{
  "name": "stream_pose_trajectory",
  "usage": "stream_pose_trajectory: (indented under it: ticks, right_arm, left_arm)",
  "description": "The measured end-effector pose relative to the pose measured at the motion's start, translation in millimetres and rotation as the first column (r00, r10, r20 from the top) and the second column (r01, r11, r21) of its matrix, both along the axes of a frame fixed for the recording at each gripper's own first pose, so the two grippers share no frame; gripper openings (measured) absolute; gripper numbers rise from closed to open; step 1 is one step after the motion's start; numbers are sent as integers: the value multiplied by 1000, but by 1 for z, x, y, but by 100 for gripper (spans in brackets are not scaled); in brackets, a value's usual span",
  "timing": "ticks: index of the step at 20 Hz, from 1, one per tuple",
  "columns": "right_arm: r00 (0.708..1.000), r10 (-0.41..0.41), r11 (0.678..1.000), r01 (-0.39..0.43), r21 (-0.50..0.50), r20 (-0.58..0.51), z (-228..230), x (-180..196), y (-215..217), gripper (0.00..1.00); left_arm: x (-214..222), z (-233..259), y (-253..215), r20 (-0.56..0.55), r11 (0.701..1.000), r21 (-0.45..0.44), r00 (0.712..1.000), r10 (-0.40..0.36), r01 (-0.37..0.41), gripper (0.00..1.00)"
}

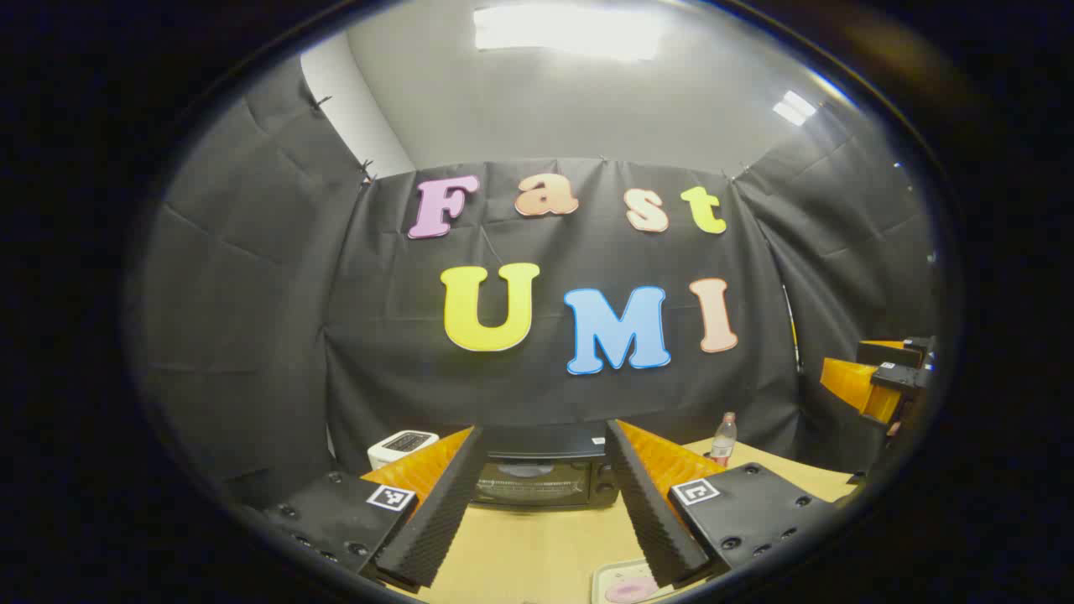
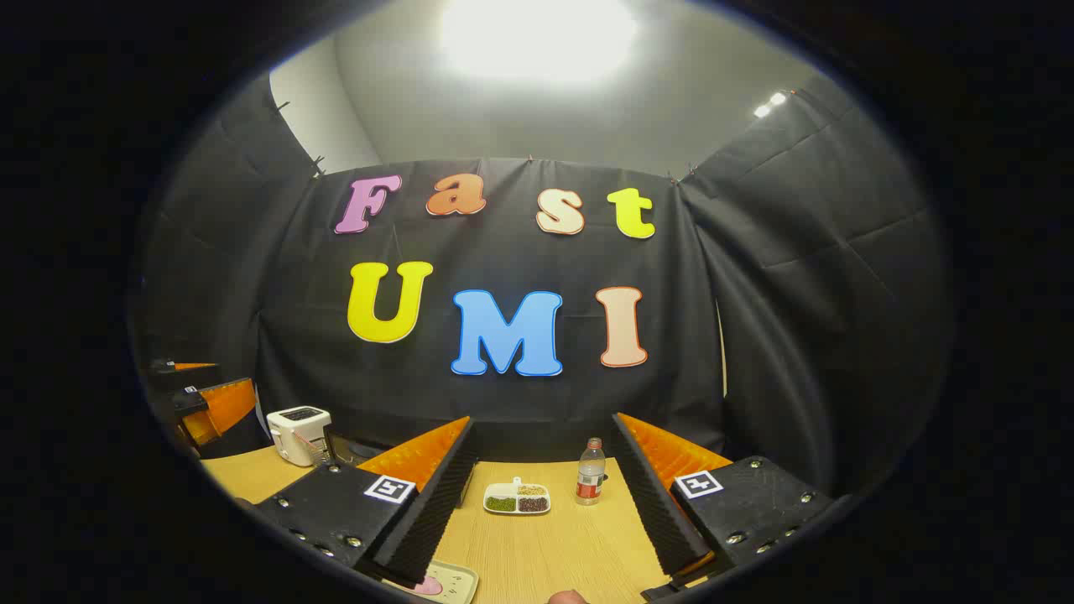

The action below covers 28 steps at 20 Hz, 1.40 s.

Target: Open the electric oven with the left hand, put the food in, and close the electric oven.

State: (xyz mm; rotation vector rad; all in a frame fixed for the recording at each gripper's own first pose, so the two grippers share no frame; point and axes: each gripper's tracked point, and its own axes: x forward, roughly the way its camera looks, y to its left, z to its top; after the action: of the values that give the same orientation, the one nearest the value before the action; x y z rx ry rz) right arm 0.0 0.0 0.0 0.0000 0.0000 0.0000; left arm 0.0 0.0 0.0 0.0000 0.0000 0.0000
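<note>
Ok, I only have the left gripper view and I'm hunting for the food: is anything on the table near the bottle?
Observer: Yes, a white divided dish with green, brown and pale fillings lies just left of the bottle.
Operator: And is the right claw free to take something?
Observer: It is open, with nothing between its fingers.

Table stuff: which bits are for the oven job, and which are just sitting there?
For the job: oven, pink food on its tray, left gripper.
Just sitting there: toaster, water bottle, snack dish.
</note>
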Motion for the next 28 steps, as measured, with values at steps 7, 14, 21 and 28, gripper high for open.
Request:
stream_pose_trajectory:
  ticks: [7,14,21,28]
  right_arm:
    - [1000,6,1000,-6,8,-6,-5,2,-8,97]
    - [1000,31,1000,-31,5,-7,-11,12,-18,97]
    - [998,61,998,-61,19,-10,-21,20,-18,97]
    - [999,-27,1000,27,8,20,-21,41,-9,97]
  left_arm:
    - [-1,1,-9,3,1000,11,1000,8,-8,100]
    - [3,1,-19,3,999,19,999,36,-36,91]
    - [32,-5,-17,4,998,37,999,54,-54,100]
    - [110,-25,12,4,1000,13,1000,20,-20,100]
